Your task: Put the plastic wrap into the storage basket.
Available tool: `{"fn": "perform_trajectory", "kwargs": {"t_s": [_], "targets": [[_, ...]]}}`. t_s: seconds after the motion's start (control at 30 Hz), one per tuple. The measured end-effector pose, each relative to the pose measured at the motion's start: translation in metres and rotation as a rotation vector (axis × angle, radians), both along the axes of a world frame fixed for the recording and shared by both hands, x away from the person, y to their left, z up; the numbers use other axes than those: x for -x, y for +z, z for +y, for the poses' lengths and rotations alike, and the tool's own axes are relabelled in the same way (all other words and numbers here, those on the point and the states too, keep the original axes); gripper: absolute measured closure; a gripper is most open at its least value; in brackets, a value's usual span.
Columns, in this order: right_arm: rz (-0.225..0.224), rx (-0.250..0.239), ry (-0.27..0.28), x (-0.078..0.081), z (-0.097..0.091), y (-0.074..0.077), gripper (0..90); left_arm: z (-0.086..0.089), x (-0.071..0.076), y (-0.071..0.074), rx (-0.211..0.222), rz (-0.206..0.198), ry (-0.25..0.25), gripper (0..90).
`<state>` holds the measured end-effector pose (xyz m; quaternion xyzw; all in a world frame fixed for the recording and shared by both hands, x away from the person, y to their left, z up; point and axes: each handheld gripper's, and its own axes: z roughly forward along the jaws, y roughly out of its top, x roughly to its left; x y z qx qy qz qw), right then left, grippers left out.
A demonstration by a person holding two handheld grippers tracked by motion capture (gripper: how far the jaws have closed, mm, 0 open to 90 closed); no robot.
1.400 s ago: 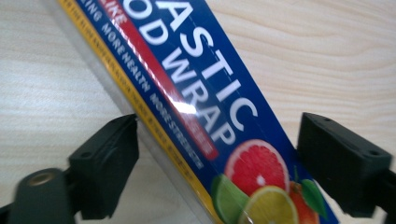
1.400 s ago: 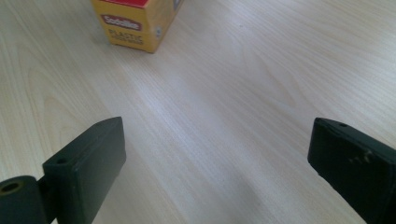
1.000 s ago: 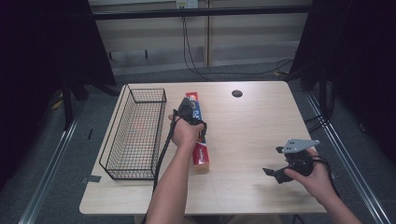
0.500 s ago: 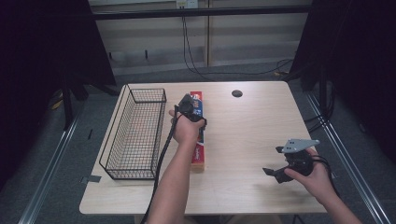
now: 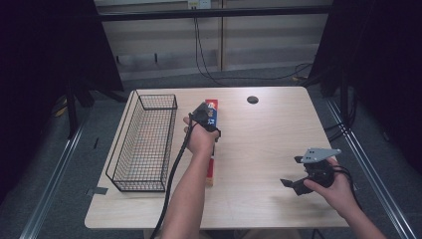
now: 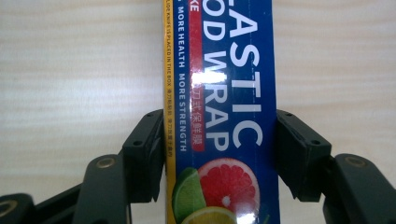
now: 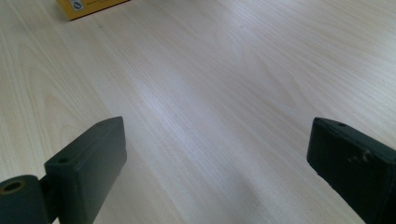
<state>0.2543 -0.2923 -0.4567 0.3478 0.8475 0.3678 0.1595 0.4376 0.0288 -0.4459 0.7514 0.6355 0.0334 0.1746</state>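
A long blue and red plastic wrap box (image 5: 210, 172) lies lengthwise on the wooden table (image 5: 263, 134), right of the wire basket. My left gripper (image 5: 207, 118) points down over the box's far half. In the left gripper view its jaws have just been closing and now press both long sides of the box (image 6: 233, 93), so the left gripper (image 6: 219, 140) is shut on it. My right gripper (image 5: 291, 172) hovers at the front right, open over bare wood (image 7: 217, 154). A yellow corner of the box (image 7: 88, 8) shows far off in the right gripper view.
A black wire basket (image 5: 124, 134) stands along the table's left side, close beside the box. A small round hole (image 5: 252, 99) sits near the far edge. Cables trail from both grippers toward the person.
The box has turned slightly under the left gripper, and its near end now lies a little closer to the front edge. Both hands keep their places.
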Motion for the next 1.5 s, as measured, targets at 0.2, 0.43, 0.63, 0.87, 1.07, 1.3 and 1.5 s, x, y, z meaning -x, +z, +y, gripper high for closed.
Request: {"fn": "perform_trajectory", "kwargs": {"t_s": [0.2,0.43,0.63,0.87,1.07,1.3,1.5], "targets": [[-0.005,-0.007,0.001,0.002,0.001,0.003,4.6,-0.001,-0.005,-0.002,0.004,0.01,0.003,37.5],[0.003,-0.002,0.002,0.0,0.0,0.0,4.6,-0.001,-0.012,-0.003,0.012,-0.023,-0.008,38.7],[-0.002,-0.009,0.003,0.001,-0.001,0.001,4.6,-0.003,-0.01,0.003,-0.035,0.011,-0.036,42.3],[-0.007,-0.015,0.0,-0.001,-0.001,0.002,4.6,-0.001,-0.005,0.017,-0.028,0.026,-0.079,42.9],[-0.008,-0.016,0.004,-0.002,0.0,0.003,4.6,0.003,-0.002,0.029,-0.027,0.031,-0.097,43.2],[-0.01,-0.021,0.005,-0.003,0.001,0.004,4.6,0.011,0.002,0.042,-0.011,0.026,-0.108,43.2],[-0.012,-0.022,0.01,-0.004,0.003,0.003,4.6,0.018,0.006,0.05,-0.018,0.02,-0.105,43.2]]}}
